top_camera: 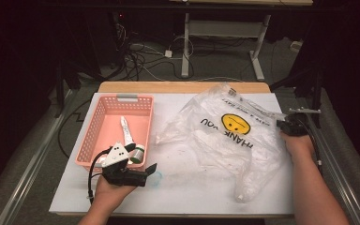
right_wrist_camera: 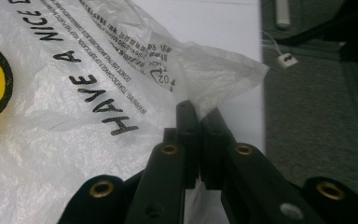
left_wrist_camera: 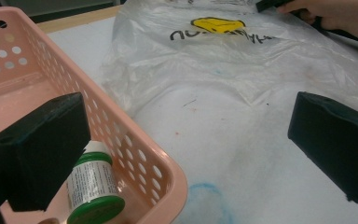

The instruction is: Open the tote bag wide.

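Right gripper has its jaws pinched on the edge of the plastic bag lying spread on the counter (probably to lift or open it), while the left gripper waits wide open beside the pink basket, holding nothing.

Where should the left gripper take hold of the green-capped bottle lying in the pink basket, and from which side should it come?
Grip the bottle across its round labelled body, coming from above. It lies on its side in the near corner of the pink basket, so the walls probably block a level approach. The left gripper is open and close beside it. Set the jaws across its length, so it should not roll away.
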`<state>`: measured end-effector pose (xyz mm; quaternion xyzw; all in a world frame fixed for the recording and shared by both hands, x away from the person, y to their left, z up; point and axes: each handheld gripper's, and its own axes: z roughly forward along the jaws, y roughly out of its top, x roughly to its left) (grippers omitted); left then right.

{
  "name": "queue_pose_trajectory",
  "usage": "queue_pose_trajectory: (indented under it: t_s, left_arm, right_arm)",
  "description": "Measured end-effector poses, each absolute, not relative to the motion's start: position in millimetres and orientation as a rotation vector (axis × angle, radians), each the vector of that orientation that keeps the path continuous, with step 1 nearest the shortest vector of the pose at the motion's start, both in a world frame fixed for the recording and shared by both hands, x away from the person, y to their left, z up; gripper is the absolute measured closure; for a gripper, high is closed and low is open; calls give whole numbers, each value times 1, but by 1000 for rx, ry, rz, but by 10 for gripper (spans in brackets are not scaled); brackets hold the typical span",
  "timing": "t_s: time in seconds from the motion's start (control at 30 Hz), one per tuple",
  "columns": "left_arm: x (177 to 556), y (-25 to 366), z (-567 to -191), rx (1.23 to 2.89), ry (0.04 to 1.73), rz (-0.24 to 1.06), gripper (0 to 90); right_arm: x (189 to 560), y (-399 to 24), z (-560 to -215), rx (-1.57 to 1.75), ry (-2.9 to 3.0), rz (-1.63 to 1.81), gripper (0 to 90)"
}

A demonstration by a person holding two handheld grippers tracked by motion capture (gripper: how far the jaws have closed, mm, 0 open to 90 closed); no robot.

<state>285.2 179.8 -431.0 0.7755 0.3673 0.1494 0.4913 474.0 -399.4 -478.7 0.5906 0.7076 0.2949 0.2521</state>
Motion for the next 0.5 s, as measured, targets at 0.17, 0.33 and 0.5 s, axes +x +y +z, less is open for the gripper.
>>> queue_pose_trajectory:
  t_s: [0.17,0.33,0.5]
  left_arm:
    - [287,183,-432,1858,899,353,0]
    - [283,191,-433,1811,927,356,0]
    - [280,195,-431,1782,932,429,4]
  right_arm:
    - [426,-412,-473,1638,1861,815,898]
    - [369,-412,-469,1595,1844,852,882]
    - [341,-408,-472,1562,1867,825,853]
